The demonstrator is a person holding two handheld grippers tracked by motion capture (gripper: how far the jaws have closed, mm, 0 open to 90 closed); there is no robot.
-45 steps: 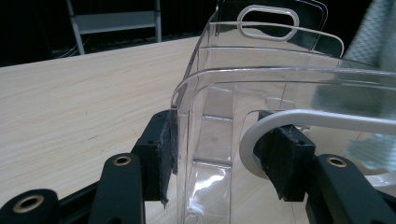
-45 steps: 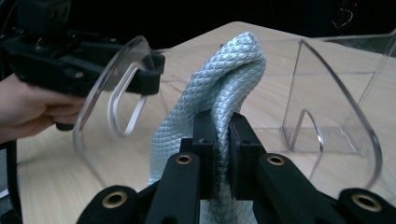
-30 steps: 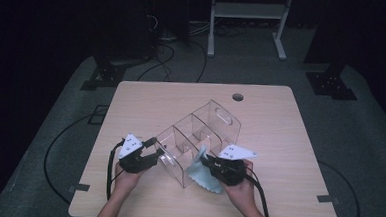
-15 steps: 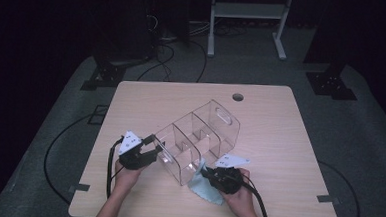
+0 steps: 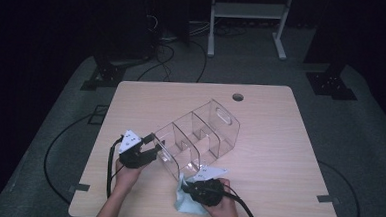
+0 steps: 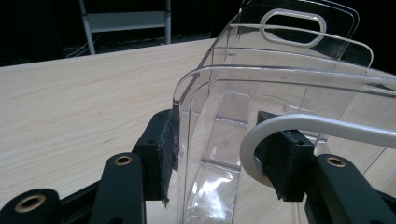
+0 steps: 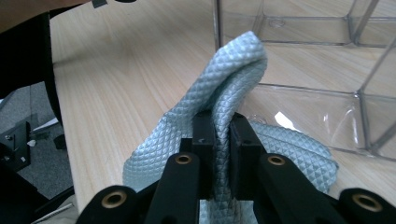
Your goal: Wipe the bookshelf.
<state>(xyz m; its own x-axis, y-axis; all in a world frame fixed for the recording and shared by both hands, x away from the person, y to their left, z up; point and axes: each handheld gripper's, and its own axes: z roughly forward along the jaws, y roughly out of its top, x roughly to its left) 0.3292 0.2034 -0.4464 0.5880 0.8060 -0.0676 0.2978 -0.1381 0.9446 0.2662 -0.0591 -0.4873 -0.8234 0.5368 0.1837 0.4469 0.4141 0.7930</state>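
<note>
High view first: a pale wooden table [image 5: 279, 143] takes up the middle of the frame, and on it stands a clear plastic organiser bin with inner dividers and a slotted handle [image 5: 199, 134], running from the centre of the frame down toward the lower left. At the lower left of the frame the left gripper [image 5: 151, 152] meets the near end of that bin, with a grey three-cornered plate on top and a black cable looping below it. At the lower middle the right gripper [image 5: 186, 187] sits low over the table just beside the bin's near corner, with a light blue textured cloth [image 5: 183, 203] bunched under it on the tabletop near the bottom edge.

Left gripper view shows the two black jaws at the bottom of the frame closed on the bin's clear end wall [image 6: 196, 140]: the left pad presses on the wall's outer face, and the right pad stands inside the bin behind a white curved band. The slotted handle is at the upper right of that frame.

Right gripper view shows the jaws nearly together in the lower centre, pinching a fold of the light blue cloth [image 7: 233, 79] that rises above the pads. The rest of the cloth spreads on the wood at lower right, touching the foot of the clear bin [image 7: 327, 70] in the upper right.
</note>
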